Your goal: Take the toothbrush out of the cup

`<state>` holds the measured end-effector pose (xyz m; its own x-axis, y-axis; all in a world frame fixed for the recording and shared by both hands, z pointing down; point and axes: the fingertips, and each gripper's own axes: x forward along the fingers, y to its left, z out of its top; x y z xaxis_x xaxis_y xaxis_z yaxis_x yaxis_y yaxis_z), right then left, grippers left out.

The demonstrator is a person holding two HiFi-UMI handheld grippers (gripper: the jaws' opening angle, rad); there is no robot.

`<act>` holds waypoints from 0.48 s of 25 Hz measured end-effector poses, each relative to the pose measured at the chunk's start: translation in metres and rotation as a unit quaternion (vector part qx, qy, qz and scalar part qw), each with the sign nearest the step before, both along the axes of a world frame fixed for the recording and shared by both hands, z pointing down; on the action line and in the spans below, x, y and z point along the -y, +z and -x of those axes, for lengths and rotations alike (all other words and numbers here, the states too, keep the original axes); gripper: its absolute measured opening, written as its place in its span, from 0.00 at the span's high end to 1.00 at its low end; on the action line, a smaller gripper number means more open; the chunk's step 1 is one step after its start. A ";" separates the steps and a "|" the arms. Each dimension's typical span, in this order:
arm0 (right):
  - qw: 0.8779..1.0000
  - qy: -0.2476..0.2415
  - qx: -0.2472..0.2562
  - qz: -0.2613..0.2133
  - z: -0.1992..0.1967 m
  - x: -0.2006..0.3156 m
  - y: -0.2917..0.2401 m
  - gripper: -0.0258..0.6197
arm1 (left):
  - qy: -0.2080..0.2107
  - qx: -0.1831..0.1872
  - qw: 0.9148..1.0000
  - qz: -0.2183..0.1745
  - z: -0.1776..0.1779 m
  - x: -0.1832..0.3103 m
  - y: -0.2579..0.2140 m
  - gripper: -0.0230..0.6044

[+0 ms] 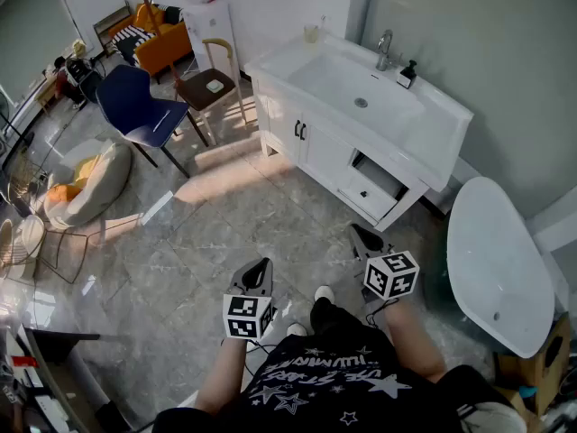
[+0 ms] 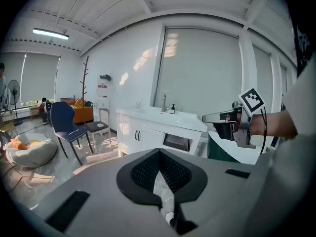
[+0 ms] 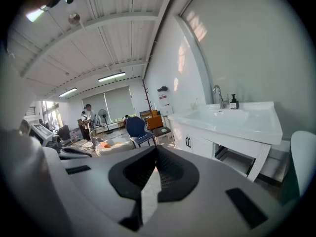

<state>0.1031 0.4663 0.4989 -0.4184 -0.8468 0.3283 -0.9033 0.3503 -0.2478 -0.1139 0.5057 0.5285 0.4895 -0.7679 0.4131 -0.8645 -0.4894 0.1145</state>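
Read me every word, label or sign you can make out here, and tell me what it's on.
Black shirt: white lettering, upside down, too blurred to read.
Wall sign: red and white, too small to read.
Marker cubes: patterns only, no words.

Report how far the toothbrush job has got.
Done: nothing yet. The cup stands on the far corner of the vanity, across the floor from the person; its contents are too small to make out. In hand: nothing; the left gripper and right gripper are both shut and empty. Left: walk over, open one gripper, grip the toothbrush and lift it out.
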 end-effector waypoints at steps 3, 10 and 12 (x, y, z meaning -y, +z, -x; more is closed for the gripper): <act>1.000 0.004 0.014 0.001 -0.003 -0.004 -0.002 0.94 | -0.002 -0.004 1.000 -0.005 -0.003 0.000 -0.007 0.94; 1.000 0.018 0.020 -0.001 -0.015 -0.012 -0.005 0.94 | -0.013 -0.006 1.000 -0.003 -0.008 0.001 -0.009 0.94; 1.000 0.020 0.023 -0.001 -0.018 -0.014 -0.005 0.94 | -0.016 -0.006 1.000 -0.008 -0.009 0.002 -0.011 0.94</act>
<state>0.1209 0.4806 0.4942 -0.3983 -0.8640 0.3081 -0.9043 0.3136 -0.2897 -0.1047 0.5036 0.5172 0.4696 -0.7893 0.3956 -0.8782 -0.4638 0.1169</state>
